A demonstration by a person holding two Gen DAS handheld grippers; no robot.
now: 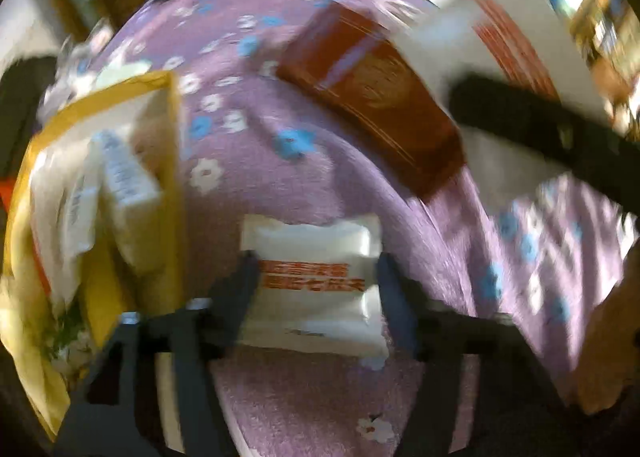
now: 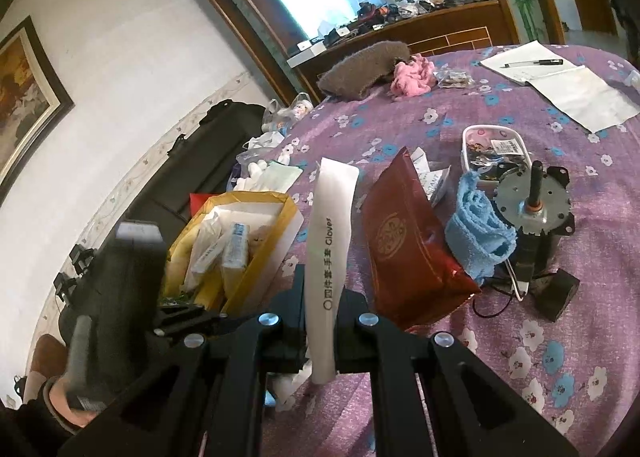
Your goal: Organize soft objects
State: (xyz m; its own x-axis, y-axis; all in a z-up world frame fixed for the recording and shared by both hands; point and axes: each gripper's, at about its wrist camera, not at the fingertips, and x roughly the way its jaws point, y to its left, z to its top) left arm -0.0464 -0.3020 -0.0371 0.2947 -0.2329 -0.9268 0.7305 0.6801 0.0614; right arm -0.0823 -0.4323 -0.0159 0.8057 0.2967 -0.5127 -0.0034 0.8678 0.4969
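Note:
My left gripper (image 1: 316, 277) is shut on a white soft packet with orange print (image 1: 314, 257), held above the purple flowered tablecloth (image 1: 248, 145). A yellow box (image 1: 160, 129) with several white packets stands at the left; it also shows in the right wrist view (image 2: 256, 261). My right gripper (image 2: 320, 297) is shut on a white glove packet (image 2: 330, 241), held upright above the table edge. A dark red pouch (image 2: 404, 241) lies beside it, also in the left wrist view (image 1: 372, 93). A blue towel (image 2: 478, 233) lies to the right.
A metal motor (image 2: 532, 209) stands by the blue towel. A brown knitted item (image 2: 360, 65), a pink cloth (image 2: 412, 77), papers with a pen (image 2: 560, 85) and a small pictured case (image 2: 492, 149) lie farther back. A dark sofa (image 2: 200, 161) is left of the table.

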